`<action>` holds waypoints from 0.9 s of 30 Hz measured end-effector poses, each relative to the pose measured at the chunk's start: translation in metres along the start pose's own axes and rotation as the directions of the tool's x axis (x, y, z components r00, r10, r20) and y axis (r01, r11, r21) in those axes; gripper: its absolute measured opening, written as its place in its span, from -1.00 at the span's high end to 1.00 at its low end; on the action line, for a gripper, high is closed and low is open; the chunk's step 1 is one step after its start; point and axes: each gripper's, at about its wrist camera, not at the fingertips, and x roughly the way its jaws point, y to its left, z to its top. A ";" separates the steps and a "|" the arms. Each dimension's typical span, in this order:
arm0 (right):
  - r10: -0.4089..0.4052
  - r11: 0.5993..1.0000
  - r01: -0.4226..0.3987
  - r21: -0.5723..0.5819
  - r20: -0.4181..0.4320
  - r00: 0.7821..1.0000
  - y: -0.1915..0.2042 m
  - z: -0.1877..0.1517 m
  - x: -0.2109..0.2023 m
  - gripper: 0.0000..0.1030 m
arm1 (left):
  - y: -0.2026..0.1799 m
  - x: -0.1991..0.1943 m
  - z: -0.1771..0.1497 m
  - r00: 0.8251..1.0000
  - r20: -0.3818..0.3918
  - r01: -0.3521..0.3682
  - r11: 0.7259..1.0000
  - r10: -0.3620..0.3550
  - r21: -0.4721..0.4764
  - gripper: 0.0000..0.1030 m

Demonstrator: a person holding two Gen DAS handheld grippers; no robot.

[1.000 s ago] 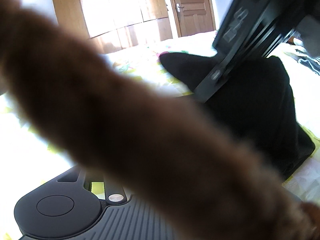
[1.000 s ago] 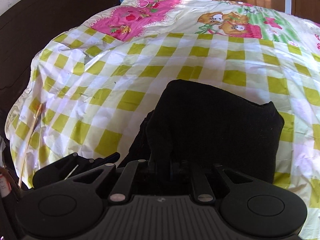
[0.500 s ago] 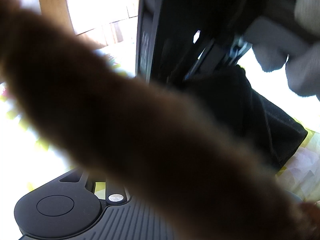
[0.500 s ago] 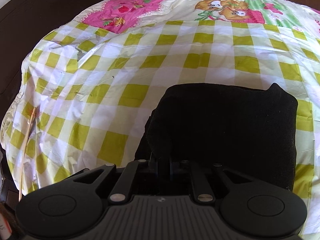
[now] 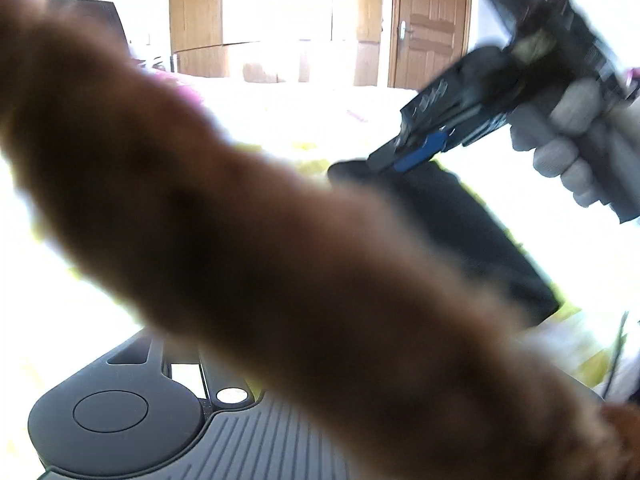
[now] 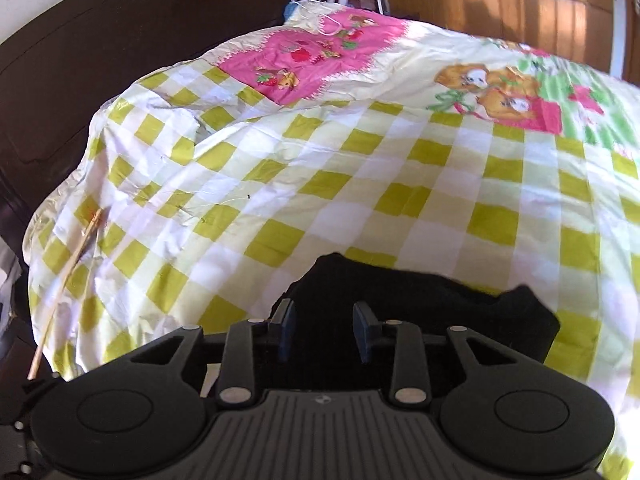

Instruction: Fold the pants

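Both grippers opening: right gripper (image 6: 324, 330) parted above folded pants (image 6: 424, 304) on bedspread (image 6: 360, 184), gripping nothing; left gripper's fingers hidden by brown blur.

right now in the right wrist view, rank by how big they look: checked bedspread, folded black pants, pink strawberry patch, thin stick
1. checked bedspread
2. folded black pants, partly hidden behind the claw and nearest the camera, so unsure
3. pink strawberry patch
4. thin stick
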 end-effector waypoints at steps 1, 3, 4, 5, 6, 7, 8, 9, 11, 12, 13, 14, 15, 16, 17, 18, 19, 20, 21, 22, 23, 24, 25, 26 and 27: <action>0.002 0.999 -0.002 -0.053 -0.002 1.000 -0.001 0.004 0.004 -0.09 | -0.002 0.000 0.006 0.999 0.010 0.034 0.999 -0.034 -0.021 -0.23; 0.004 0.995 -0.004 -0.099 0.006 1.000 -0.009 0.010 0.015 -0.14 | -0.010 0.006 0.018 0.996 0.023 0.092 0.995 -0.091 -0.041 -0.44; 0.020 0.993 -0.020 -0.113 -0.003 1.000 -0.014 0.013 0.020 -0.14 | -0.013 0.013 0.022 0.995 0.027 0.097 0.995 -0.096 -0.040 -0.45; 0.039 0.991 -0.040 -0.125 -0.016 0.999 -0.018 0.015 0.026 -0.16 | -0.016 0.021 0.025 0.996 0.021 0.088 0.995 -0.087 -0.038 -0.45; 0.071 0.987 -0.076 -0.143 -0.039 0.997 -0.024 0.017 0.034 -0.19 | -0.018 0.031 0.026 0.997 0.004 0.078 0.996 -0.078 -0.043 -0.45; 0.096 0.982 -0.104 -0.156 -0.057 0.994 -0.028 0.019 0.041 -0.19 | -0.019 0.040 0.027 0.997 -0.013 0.077 0.996 -0.078 -0.054 -0.45; 0.122 0.977 -0.132 -0.166 -0.071 0.990 -0.032 0.020 0.048 -0.22 | -0.019 0.047 0.025 0.996 -0.034 0.085 0.994 -0.088 -0.070 -0.44; 0.162 0.969 -0.176 -0.176 -0.087 0.983 -0.037 0.020 0.054 -0.27 | -0.020 0.050 0.022 0.994 -0.052 0.092 0.993 -0.096 -0.079 -0.42; 0.235 0.952 -0.252 -0.172 -0.115 0.965 -0.045 0.022 0.064 -0.30 | -0.021 0.057 0.019 0.993 -0.082 0.076 0.994 -0.082 -0.082 -0.36; 0.269 0.946 -0.286 -0.155 -0.121 0.955 -0.051 0.023 0.067 -0.33 | -0.021 0.057 0.017 0.992 -0.095 0.075 0.993 -0.083 -0.086 -0.27; 0.296 0.939 -0.313 -0.144 -0.128 0.946 -0.055 0.023 0.071 -0.34 | -0.021 0.058 0.017 0.991 -0.103 0.079 0.993 -0.088 -0.093 -0.24; 0.315 0.934 -0.332 -0.134 -0.136 0.939 -0.059 0.023 0.074 -0.35 | -0.020 0.059 0.016 0.990 -0.108 0.081 0.992 -0.092 -0.101 -0.21; 0.329 0.929 -0.347 -0.124 -0.144 0.933 -0.061 0.023 0.078 -0.35 | -0.020 0.059 0.016 0.989 -0.111 0.082 0.991 -0.094 -0.104 -0.17; 0.343 0.925 -0.362 -0.116 -0.156 0.926 -0.062 0.021 0.081 -0.35 | -0.019 0.060 0.015 0.989 -0.118 0.082 0.991 -0.095 -0.108 -0.14; 0.351 0.923 -0.371 -0.104 -0.174 0.920 -0.063 0.020 0.084 -0.35 | -0.020 0.062 0.016 0.987 -0.126 0.081 0.991 -0.095 -0.110 -0.11; 0.359 0.922 -0.378 -0.085 -0.181 0.916 -0.064 0.019 0.085 -0.27 | -0.020 0.064 0.017 0.987 -0.132 0.079 0.991 -0.093 -0.109 -0.09; 0.372 0.920 -0.387 -0.063 -0.175 0.912 -0.066 0.018 0.084 -0.14 | -0.021 0.063 0.017 0.986 -0.138 0.078 0.991 -0.092 -0.104 -0.06; 0.382 0.918 -0.393 -0.047 -0.161 0.910 -0.067 0.016 0.080 0.22 | -0.022 0.063 0.017 0.986 -0.140 0.080 0.992 -0.094 -0.102 0.00; 0.384 0.919 -0.393 -0.035 -0.149 0.911 -0.067 0.015 0.075 0.49 | -0.024 0.064 0.018 0.986 -0.139 0.076 0.992 -0.089 -0.096 0.06; 0.381 0.921 -0.389 -0.036 -0.136 0.914 -0.065 0.012 0.068 0.49 | -0.025 0.062 0.018 0.987 -0.135 0.073 0.993 -0.085 -0.089 0.11; 0.369 0.924 -0.377 -0.057 -0.119 0.922 -0.062 0.009 0.061 0.52 | -0.026 0.061 0.019 0.988 -0.130 0.070 0.994 -0.081 -0.082 0.20; 0.352 0.930 -0.361 -0.076 -0.106 0.930 -0.060 0.007 0.053 0.53 | -0.028 0.059 0.020 0.990 -0.123 0.066 0.995 -0.075 -0.079 0.29; 0.343 0.934 -0.350 -0.075 -0.094 0.935 -0.059 0.006 0.047 0.53 | -0.029 0.057 0.020 0.991 -0.115 0.065 0.995 -0.074 -0.078 0.31; 0.340 0.936 -0.346 -0.068 -0.082 0.937 -0.059 0.006 0.042 0.54 | -0.029 0.055 0.021 0.992 -0.106 0.066 0.995 -0.074 -0.078 0.37; 0.334 0.939 -0.338 -0.062 -0.065 0.940 -0.059 0.007 0.035 0.54 | -0.030 0.053 0.022 0.992 -0.097 0.067 0.995 -0.074 -0.076 0.42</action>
